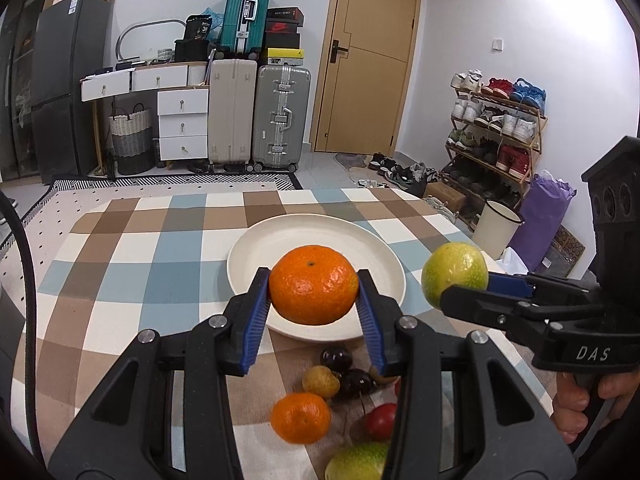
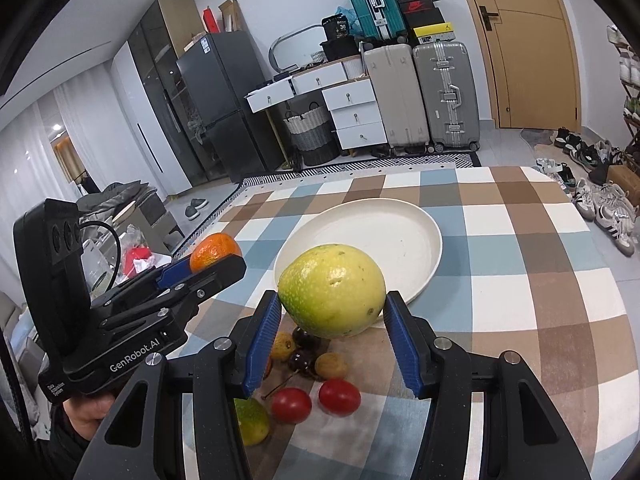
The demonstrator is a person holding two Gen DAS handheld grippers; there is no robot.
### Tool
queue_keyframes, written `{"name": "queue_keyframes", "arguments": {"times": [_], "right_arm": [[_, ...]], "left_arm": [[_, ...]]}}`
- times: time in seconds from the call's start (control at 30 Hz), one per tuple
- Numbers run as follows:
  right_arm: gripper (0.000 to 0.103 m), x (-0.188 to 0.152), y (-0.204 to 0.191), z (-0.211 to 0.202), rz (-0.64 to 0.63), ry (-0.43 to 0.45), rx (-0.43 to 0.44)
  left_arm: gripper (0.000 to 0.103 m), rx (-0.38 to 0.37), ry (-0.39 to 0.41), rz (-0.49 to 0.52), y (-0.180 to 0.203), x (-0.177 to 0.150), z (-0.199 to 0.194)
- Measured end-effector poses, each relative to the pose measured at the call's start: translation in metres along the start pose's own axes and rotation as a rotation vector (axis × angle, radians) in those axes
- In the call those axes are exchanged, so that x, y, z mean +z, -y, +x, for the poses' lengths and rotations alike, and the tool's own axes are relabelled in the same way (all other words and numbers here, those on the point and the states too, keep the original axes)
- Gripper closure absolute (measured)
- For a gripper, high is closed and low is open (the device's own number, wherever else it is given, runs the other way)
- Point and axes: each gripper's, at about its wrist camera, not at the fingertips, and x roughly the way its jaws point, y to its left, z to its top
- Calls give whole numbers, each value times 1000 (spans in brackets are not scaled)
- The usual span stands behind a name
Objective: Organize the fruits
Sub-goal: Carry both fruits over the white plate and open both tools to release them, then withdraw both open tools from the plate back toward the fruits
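Left gripper (image 1: 314, 304) is clamped on a mandarin (image 1: 313, 284) over the near rim of the white plate (image 1: 352, 240); right gripper (image 2: 332, 320) pinches a yellow-green citrus (image 2: 332, 290) beside it. Both fruits are round, so either could roll off the plate on release, or the grippers could bump.

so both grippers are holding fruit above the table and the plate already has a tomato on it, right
Not quite: the plate holds nothing, as the right wrist view shows. The tomatoes lie on the table. Left gripper does hold an orange, right gripper a green fruit.
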Motion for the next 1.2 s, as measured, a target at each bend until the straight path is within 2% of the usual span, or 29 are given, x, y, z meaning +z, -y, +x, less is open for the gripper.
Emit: {"name": "queue_keyframes", "arguments": {"times": [0.3, 0.43, 0.53, 0.57, 0.77, 0.9, 0.97, 1.0, 1.03, 1.13, 1.2], "right_arm": [[49, 10, 10, 38, 9, -57, -5], [49, 13, 17, 57, 19, -86, -12], [56, 14, 24, 68, 31, -102, -15], [64, 15, 26, 71, 36, -106, -8], [65, 14, 33, 86, 49, -129, -32], [65, 10, 32, 84, 37, -127, -35], [64, 8, 34, 81, 41, -127, -38], [64, 7, 34, 80, 41, -126, -42], [62, 6, 36, 79, 43, -125, -46], [54, 3, 37, 74, 43, -124, -56], [49, 0, 36, 68, 31, -122, -67]], "left_arm": [[64, 37, -6, 22, -9, 4, 45], [64, 28, -38, 17, -12, 0, 60], [64, 25, -57, 18, -14, -2, 70], [64, 24, -62, 19, -14, -2, 73], [64, 26, -97, 11, -16, -7, 87], [63, 31, -86, -7, -19, -6, 88], [61, 35, -78, -6, -18, -6, 82], [54, 34, -75, -4, -18, -6, 80], [44, 34, -70, -2, -17, -5, 78], [20, 49, -44, -4, -19, -6, 68], [18, 47, -30, -3, -21, -7, 58]]}}
